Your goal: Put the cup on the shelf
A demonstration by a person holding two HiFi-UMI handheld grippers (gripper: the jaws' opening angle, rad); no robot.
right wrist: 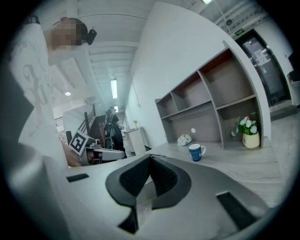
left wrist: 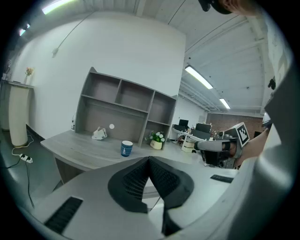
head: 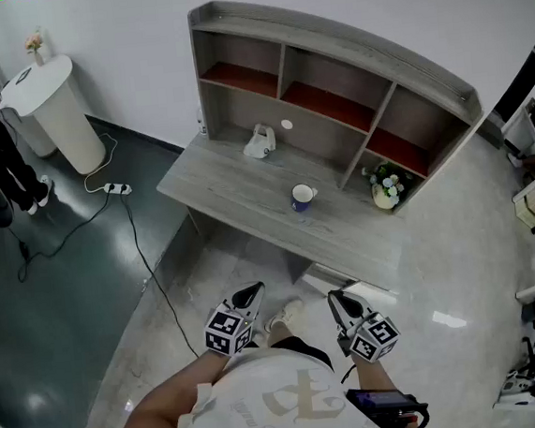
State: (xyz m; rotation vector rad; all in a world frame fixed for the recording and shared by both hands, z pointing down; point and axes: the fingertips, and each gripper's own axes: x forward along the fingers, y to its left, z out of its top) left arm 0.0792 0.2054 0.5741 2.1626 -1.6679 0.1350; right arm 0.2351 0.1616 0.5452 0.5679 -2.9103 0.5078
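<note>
Cup on desk, clear of edges, shelf bays behind, left gripper and right gripper closed, empty

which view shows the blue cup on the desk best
The right gripper view: the blue cup stands side-on with its handle visible. The left gripper view shows the cup side-on, handle hidden; the head view shows it small, from above.

Blue cup with white inside, ahead of the jaws; grey wood-grain desk; grey shelf, red-brown compartment floors.
</note>
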